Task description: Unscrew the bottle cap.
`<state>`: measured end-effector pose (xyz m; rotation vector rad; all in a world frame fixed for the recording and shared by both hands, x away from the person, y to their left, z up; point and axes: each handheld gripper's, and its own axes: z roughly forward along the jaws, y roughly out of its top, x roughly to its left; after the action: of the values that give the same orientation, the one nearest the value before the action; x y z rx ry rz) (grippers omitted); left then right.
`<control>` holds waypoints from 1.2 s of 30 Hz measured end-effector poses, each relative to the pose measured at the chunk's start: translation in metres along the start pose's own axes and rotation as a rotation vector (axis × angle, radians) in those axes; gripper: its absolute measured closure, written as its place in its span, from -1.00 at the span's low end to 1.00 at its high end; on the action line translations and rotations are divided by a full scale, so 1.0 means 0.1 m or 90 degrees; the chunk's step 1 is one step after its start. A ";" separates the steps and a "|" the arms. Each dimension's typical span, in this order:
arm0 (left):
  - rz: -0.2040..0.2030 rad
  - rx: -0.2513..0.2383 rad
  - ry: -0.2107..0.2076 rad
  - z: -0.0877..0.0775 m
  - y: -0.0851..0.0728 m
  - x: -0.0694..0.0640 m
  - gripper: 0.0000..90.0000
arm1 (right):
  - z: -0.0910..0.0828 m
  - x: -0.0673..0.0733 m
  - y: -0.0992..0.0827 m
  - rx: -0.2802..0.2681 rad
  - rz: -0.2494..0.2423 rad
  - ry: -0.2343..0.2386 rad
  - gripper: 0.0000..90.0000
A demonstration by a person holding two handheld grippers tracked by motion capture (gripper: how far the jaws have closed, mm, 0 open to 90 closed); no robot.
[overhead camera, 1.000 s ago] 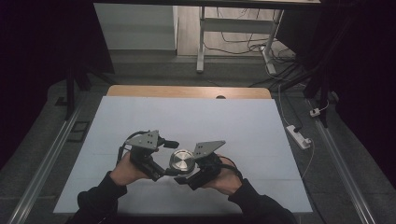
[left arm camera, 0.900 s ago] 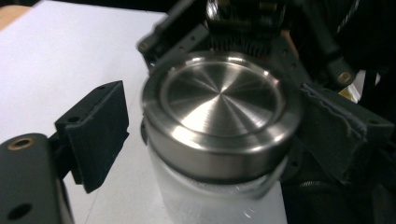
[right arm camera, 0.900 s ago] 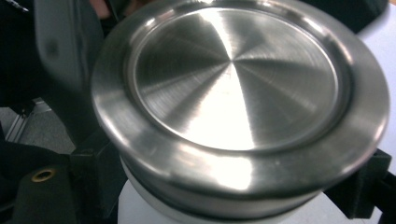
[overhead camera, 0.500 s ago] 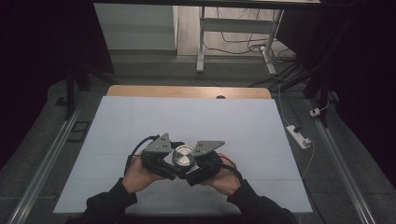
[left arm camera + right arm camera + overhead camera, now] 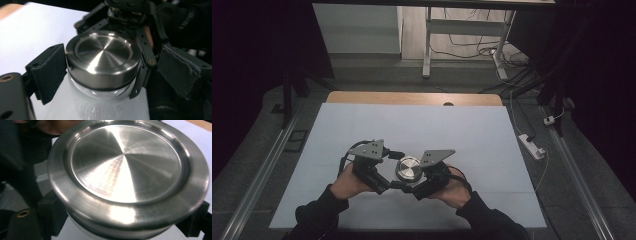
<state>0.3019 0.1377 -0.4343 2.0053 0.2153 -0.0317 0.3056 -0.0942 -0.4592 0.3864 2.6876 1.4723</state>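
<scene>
Upright, jar [image 5: 100,100] vertical, steel lid [image 5: 103,58] topmost

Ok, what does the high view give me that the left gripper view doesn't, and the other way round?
High view: the whole white table, the left hand and right hand meeting near its front, floor cables beyond. Left gripper view: the clear glass jar under the steel lid, and the left gripper, whose jaws have just been opening, flanking that lid, one pad clear of it. Both: the lid's round top.
</scene>
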 end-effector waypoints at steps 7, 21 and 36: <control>0.022 0.021 0.017 0.08 -0.02 -0.02 -0.59 | 0.06 0.07 0.01 0.013 -0.020 0.021 -0.67; -0.031 0.007 0.187 0.25 0.04 -0.14 -0.54 | 0.05 -0.03 -0.01 0.012 0.021 -0.060 -0.67; -0.043 -0.014 0.254 0.25 0.13 -0.23 -0.54 | 0.07 -0.03 -0.02 0.005 0.046 -0.091 -0.67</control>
<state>0.2827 0.1065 -0.4313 1.9661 0.5352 0.3288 0.3094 -0.0904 -0.4647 0.5710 2.5930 1.3947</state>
